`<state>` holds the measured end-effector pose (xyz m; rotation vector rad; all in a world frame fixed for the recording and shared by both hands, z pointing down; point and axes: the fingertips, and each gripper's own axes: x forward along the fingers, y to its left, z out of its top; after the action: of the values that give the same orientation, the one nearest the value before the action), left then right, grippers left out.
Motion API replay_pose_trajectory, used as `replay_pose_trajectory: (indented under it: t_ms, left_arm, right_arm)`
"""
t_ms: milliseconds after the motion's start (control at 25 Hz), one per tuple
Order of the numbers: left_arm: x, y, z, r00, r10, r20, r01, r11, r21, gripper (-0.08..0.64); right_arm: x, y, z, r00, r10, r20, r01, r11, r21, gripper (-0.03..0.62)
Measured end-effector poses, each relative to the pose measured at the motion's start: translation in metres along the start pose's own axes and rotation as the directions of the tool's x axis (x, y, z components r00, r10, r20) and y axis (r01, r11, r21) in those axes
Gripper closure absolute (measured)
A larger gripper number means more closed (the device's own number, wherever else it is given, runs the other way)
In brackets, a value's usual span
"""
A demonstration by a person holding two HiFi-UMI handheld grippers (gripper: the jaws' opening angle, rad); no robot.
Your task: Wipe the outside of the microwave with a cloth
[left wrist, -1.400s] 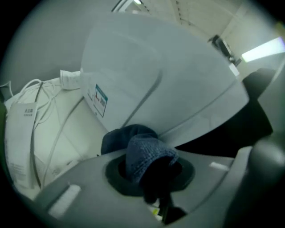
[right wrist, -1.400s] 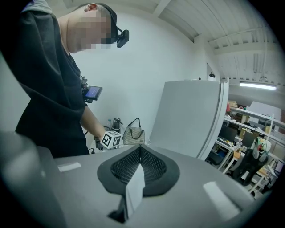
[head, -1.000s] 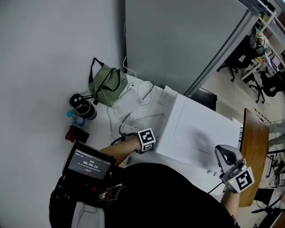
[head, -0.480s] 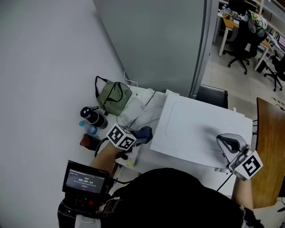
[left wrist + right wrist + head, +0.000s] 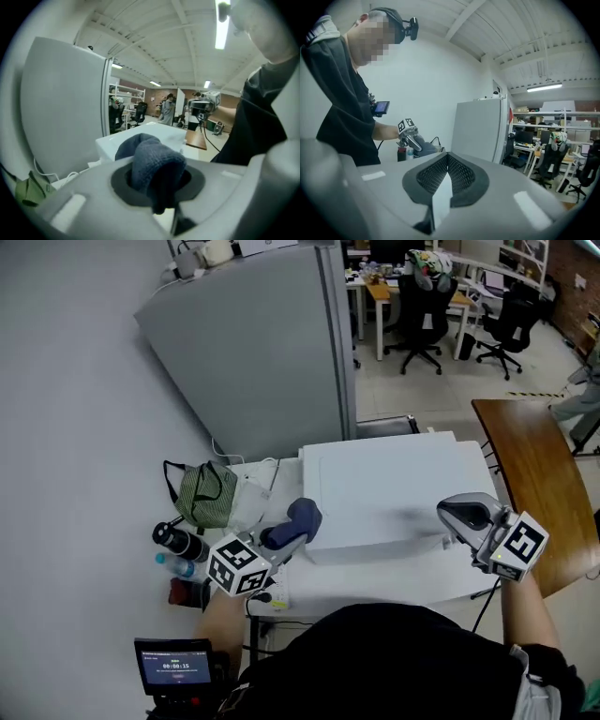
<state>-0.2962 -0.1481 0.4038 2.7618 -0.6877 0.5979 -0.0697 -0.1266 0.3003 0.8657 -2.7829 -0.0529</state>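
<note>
The white microwave lies in the middle of the head view, on a white table. My left gripper is shut on a bunched dark-blue cloth, which is at the microwave's front left corner. In the left gripper view the cloth fills the gap between the jaws, and the microwave lies just beyond. My right gripper rests at the microwave's front right edge, jaws together and nothing held. The right gripper view shows its pads meeting and, far off, the left gripper with the cloth.
A green bag, white cables, a black bottle and a small water bottle sit left of the microwave. A tall grey cabinet stands behind it. A wooden table is at the right, and office chairs stand beyond.
The head camera has swung up and round. My left gripper has come up from the table with the blue cloth and moved to the microwave's front left corner. The right gripper stays at the microwave's edge.
</note>
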Motion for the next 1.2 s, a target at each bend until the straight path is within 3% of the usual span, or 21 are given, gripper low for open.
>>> replay_pose_trajectory:
  t_ms: [160, 320, 600, 760, 840, 960, 1000, 1080, 1120, 1200]
  left_arm:
    - [0.005, -0.034, 0.010, 0.996, -0.087, 0.028, 0.084, 0.993, 0.085, 0.500]
    - [0.028, -0.053, 0.034, 0.993, -0.112, 0.037, 0.106, 0.984, 0.144, 0.500]
    - [0.121, -0.068, 0.113, 0.998, -0.055, -0.007, 0.055, 0.963, 0.264, 0.500]
    - [0.204, -0.061, 0.159, 0.990, 0.012, -0.141, 0.040, 0.932, 0.360, 0.500]
    - [0.238, -0.055, 0.170, 0.968, 0.038, -0.248, 0.067, 0.912, 0.404, 0.500]
    - [0.298, -0.049, 0.185, 0.937, 0.021, -0.349, 0.139, 0.893, 0.428, 0.500]
    - [0.318, -0.047, 0.187, 0.922, 0.023, -0.386, 0.170, 0.873, 0.458, 0.500]
    - [0.354, -0.040, 0.179, 0.872, 0.051, -0.487, 0.252, 0.806, 0.535, 0.500]
    - [0.370, -0.038, 0.173, 0.837, 0.067, -0.542, 0.299, 0.774, 0.558, 0.500]
    - [0.398, -0.033, 0.161, 0.761, 0.089, -0.642, 0.386, 0.734, 0.559, 0.500]
  right_arm:
    - [-0.014, 0.032, -0.004, 0.998, -0.044, -0.038, 0.043, 0.999, -0.028, 0.586]
    - [-0.041, 0.024, -0.002, 0.997, -0.073, -0.033, 0.071, 0.996, -0.056, 0.586]
    - [-0.123, -0.070, -0.050, 0.995, -0.089, 0.050, 0.092, 0.994, -0.058, 0.586]
    - [-0.174, -0.149, -0.089, 0.995, -0.076, 0.064, 0.076, 0.997, -0.001, 0.586]
    - [-0.184, -0.171, -0.110, 0.996, -0.061, 0.072, 0.059, 0.998, 0.035, 0.586]
    - [-0.194, -0.205, -0.128, 0.994, -0.060, 0.091, 0.055, 0.997, 0.053, 0.586]
    - [-0.197, -0.215, -0.130, 0.993, -0.062, 0.102, 0.057, 0.997, 0.046, 0.586]
    - [-0.202, -0.225, -0.134, 0.989, -0.065, 0.134, 0.060, 0.997, 0.039, 0.586]
    - [-0.206, -0.227, -0.137, 0.987, -0.067, 0.149, 0.061, 0.997, 0.043, 0.586]
    - [-0.215, -0.229, -0.146, 0.983, -0.080, 0.165, 0.070, 0.995, 0.067, 0.586]
